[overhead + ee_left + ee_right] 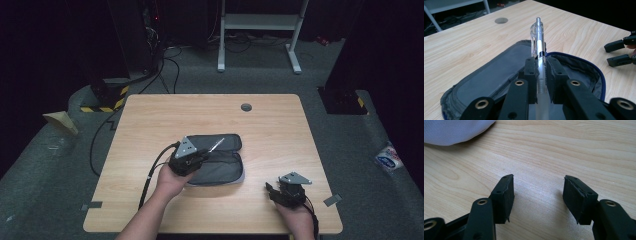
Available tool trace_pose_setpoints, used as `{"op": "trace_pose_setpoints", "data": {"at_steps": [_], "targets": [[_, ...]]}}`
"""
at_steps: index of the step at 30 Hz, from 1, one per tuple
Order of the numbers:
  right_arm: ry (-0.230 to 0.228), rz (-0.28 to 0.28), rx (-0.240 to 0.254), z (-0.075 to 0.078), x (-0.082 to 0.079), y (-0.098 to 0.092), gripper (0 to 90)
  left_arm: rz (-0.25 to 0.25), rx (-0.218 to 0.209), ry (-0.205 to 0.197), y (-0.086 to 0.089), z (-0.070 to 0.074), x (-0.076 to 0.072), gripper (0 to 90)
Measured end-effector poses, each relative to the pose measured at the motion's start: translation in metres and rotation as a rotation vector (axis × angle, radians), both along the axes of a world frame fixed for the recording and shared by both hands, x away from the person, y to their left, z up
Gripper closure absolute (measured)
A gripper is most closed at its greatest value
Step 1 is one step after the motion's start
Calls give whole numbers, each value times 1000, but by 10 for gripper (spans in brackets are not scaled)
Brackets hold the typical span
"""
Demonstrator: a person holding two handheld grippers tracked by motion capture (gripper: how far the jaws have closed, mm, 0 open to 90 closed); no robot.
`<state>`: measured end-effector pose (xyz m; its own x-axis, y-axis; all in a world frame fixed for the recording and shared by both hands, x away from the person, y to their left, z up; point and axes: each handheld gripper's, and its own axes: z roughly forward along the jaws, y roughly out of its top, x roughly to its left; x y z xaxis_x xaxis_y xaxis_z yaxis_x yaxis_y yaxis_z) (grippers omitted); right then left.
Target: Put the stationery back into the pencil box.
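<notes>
While the left gripper (540, 67) hovers above an unzipped grey pencil case (499, 65), its fingers (530, 72) are clamped on the barrel of a clear pen (537, 37). The pen runs straight out between the two pads and well past their tips, its clip and push-button end pointing away from the hand. Directly below and ahead of those fingers lies the case, opened flat on the tabletop (469, 42), one padded grey half stretching off to one side of the pads and the blue-zippered pocket half lying on the other side. In the high view the left gripper (189, 157) sits over the near left end of the pencil case (222, 165), with the pen (216, 145) angled up from its fingers toward the far half.

Well apart from the case, the right gripper (537, 195) rests low near the front edge of the tabletop (574, 150). Its fingers (504, 195) stand apart with bare wood between them, holding nothing. Beyond its fingertips, far off to one side, a pale fabric edge (454, 130) comes into the right gripper view. In the high view the right gripper (285, 192) lies beside the case's near right corner without touching it.
</notes>
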<state>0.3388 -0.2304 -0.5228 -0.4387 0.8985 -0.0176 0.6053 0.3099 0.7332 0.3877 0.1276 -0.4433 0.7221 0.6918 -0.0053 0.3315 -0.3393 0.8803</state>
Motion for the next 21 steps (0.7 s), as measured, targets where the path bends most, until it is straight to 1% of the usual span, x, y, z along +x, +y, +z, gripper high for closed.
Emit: {"op": "trace_pose_setpoints", "data": {"at_steps": [5,8,13,15,17,21], "targets": [[0,0,0,0,0,0,420,-30,22,14,-6,-2,2,792],[0,0,0,0,0,0,420,-47,38,25,-11,-6,2,792],[0,0,0,0,0,0,420,-57,51,50,-15,-14,3,792],[0,0,0,0,0,0,420,-65,62,56,-16,-16,4,792],[1,0,1,0,0,0,421,-76,81,58,-17,-18,4,792],[1,0,1,0,0,0,421,-89,97,61,-20,-23,3,791]]}}
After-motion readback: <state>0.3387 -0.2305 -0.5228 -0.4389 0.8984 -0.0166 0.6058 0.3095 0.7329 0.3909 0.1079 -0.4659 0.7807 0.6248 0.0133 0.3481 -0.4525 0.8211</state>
